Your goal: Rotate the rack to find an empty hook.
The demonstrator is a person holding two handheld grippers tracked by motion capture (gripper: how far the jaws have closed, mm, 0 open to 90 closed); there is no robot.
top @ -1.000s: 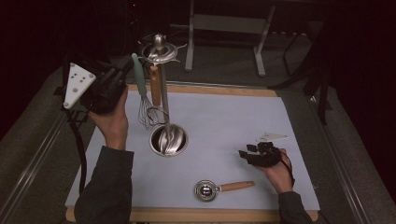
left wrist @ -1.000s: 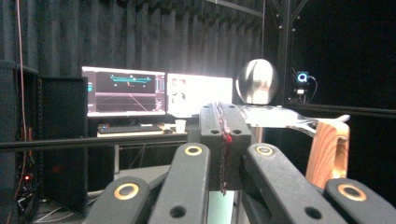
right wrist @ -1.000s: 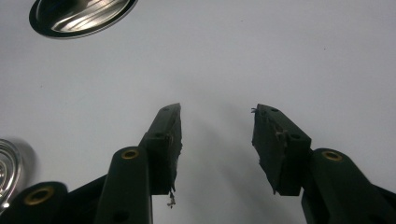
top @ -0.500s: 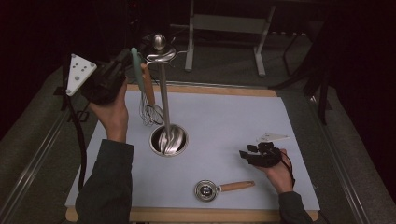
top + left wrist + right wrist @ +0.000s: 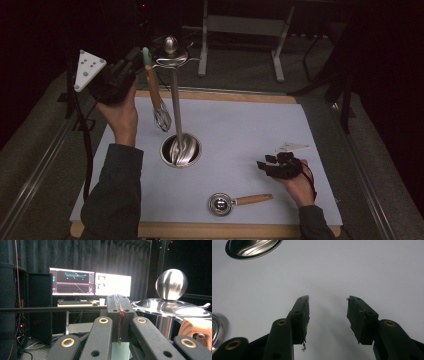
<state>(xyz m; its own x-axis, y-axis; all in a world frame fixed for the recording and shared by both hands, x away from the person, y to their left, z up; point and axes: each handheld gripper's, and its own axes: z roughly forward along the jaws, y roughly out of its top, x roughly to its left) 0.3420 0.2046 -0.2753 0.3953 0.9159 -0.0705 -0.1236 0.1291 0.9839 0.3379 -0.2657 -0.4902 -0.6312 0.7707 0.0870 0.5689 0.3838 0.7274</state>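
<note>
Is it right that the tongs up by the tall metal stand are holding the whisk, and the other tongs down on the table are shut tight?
Not quite. The left tongs do hold the whisk up by the stand, but the right tongs near the table are open, not shut. The right gripper view shows a clear gap between their jaws, with nothing in it.

The high view looks down and forward over my table (image 5: 250, 125); my left gripper view faces level, close by the stand (image 5: 171, 285) top, toward monitors (image 5: 90, 281); my right gripper view looks closely down at the mat, sharing the stand's base (image 5: 252, 248)
</note>
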